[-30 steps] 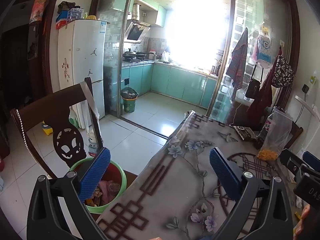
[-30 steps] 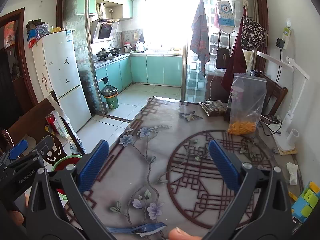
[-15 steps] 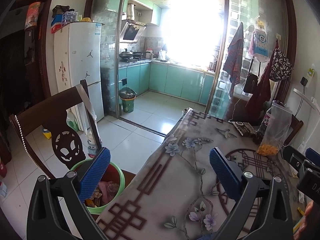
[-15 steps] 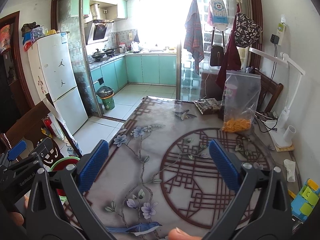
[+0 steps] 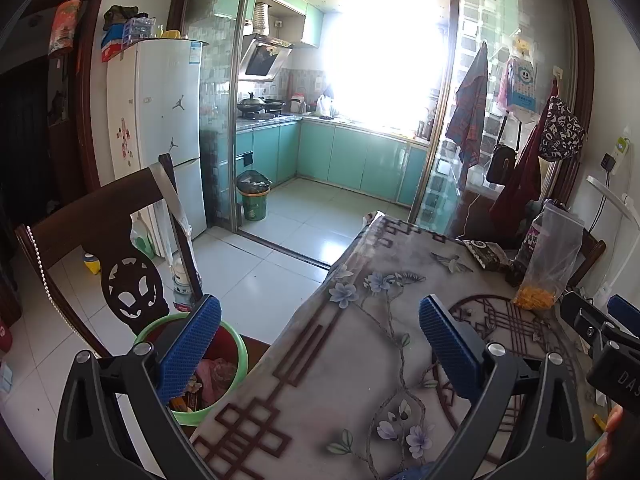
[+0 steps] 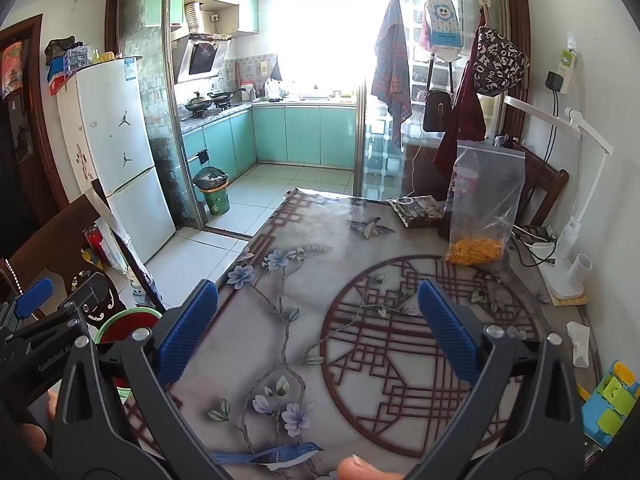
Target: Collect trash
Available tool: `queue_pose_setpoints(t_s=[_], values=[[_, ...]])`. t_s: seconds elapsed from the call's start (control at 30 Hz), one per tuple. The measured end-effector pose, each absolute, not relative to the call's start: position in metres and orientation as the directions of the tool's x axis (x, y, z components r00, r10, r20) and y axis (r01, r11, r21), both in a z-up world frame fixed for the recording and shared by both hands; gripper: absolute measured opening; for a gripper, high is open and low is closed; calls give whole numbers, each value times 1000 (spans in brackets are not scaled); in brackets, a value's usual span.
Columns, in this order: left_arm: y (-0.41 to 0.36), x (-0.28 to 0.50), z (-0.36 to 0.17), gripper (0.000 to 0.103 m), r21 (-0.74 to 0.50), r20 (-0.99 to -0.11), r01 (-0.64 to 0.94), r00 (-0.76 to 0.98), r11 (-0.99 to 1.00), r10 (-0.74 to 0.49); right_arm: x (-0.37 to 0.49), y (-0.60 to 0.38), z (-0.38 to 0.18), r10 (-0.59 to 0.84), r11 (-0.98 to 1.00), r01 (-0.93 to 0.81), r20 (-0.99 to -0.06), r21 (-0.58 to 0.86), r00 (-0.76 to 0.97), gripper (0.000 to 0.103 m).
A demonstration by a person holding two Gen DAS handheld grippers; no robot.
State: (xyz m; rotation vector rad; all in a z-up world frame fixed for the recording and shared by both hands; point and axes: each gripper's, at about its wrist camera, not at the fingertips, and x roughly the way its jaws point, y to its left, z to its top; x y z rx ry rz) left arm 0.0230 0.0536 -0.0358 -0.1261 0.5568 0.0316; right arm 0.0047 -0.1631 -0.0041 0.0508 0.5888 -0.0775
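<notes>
I hold both grippers above the table (image 6: 280, 320), jaws spread wide with nothing between the blue pads. My left gripper (image 5: 320, 344) hangs over the table's left edge; just under its left finger sits the green-rimmed waste bin (image 5: 236, 344) on the floor, with wrappers and pink scraps inside, beside a dark wooden chair (image 5: 92, 216). My right gripper (image 6: 318, 320) points across the flowered tablecloth. To its right, near the table's edge, lies a crumpled white tissue (image 6: 579, 343). Ahead and to the right stands a clear zip bag (image 6: 486, 204) holding orange pieces, with a dark packet (image 6: 420, 211) to its left.
</notes>
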Motion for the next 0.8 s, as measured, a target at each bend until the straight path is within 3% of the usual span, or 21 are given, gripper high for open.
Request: queue_pose_setpoints(t_s=[0.53,0.8], values=[[41,33,-49,95,-107,-560,-13,827,994,-49,12,-167,-16,-59,995,96,-583,33,810,98],[2,73,-131,95,-91,-708,45,700,995,-96,22,-207,-83,-121,984,178,-679,14,724,98]])
